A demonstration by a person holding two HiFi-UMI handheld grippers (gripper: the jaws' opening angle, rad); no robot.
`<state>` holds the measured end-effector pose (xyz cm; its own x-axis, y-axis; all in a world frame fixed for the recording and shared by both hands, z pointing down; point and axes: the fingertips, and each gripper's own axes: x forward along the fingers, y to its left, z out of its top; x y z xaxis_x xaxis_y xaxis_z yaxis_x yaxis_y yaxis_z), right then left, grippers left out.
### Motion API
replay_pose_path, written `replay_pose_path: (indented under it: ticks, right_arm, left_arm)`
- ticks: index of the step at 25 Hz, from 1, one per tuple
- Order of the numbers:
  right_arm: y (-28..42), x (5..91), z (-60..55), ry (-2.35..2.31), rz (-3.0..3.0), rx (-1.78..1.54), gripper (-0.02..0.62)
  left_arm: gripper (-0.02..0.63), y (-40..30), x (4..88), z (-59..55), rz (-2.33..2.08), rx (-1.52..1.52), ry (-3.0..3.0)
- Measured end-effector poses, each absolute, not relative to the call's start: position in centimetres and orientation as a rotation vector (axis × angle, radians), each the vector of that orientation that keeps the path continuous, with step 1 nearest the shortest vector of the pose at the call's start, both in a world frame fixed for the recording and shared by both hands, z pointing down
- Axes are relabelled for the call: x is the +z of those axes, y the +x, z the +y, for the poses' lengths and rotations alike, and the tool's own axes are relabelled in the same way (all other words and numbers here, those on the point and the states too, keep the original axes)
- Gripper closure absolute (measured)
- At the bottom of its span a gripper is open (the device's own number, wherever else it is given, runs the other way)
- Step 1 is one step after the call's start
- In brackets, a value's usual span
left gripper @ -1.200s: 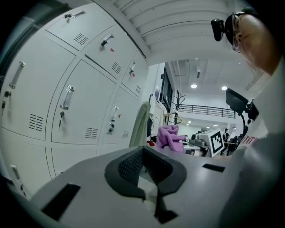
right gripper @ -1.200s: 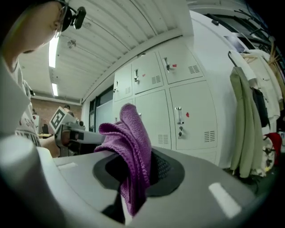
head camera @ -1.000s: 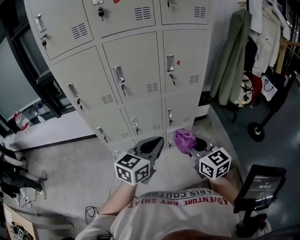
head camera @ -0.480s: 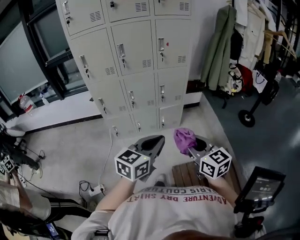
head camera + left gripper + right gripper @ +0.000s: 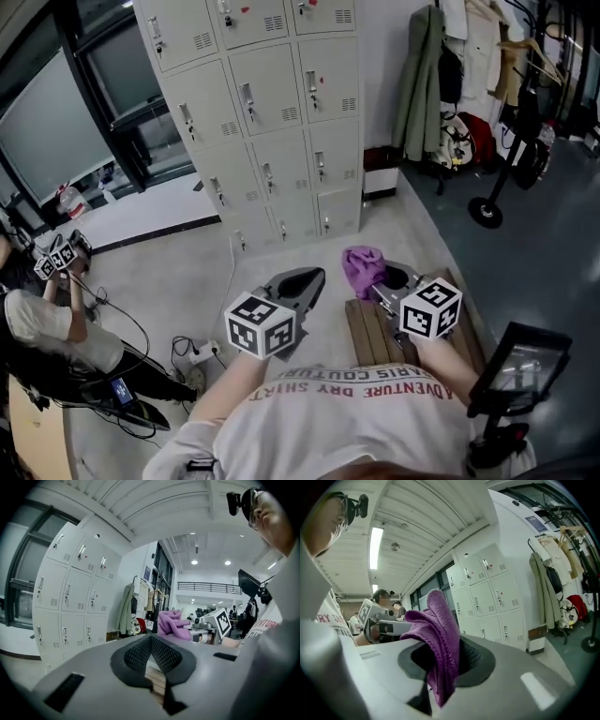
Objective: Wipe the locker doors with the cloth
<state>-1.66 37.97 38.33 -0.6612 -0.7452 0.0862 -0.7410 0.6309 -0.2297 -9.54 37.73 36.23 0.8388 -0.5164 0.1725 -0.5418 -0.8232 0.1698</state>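
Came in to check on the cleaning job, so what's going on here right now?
A person holds a pair of tongs in each hand. The right tongs are shut on a purple cloth, held up in front of the body. The left tongs are shut and empty. The lockers stand some way ahead, out of contact with the purple cloth, so no door is being wiped at this moment.
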Motion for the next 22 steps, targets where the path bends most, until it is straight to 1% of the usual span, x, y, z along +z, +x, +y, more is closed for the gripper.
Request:
replay_pose_path:
  ticks: [6,12,22]
  right_arm:
    - [-2.4,37.5,42.3,-1.242,2.836,-0.373,0.522]
    - [-4.9,36.9,44.2,-1.203,2.871,-0.317,0.522]
    - [-8.1,36.4,45.1,-1.161,2.886,-0.327,0.522]
  left_arm:
    - [0.604,-10.1,35.4,42.0,-0.848,0.186,2.828]
    - [0.604,-11.8,35.0,44.4,-0.866,0.194,2.851]
    - [0.603,-15.4,34.3,45.3,-0.897,0.134,2.838]
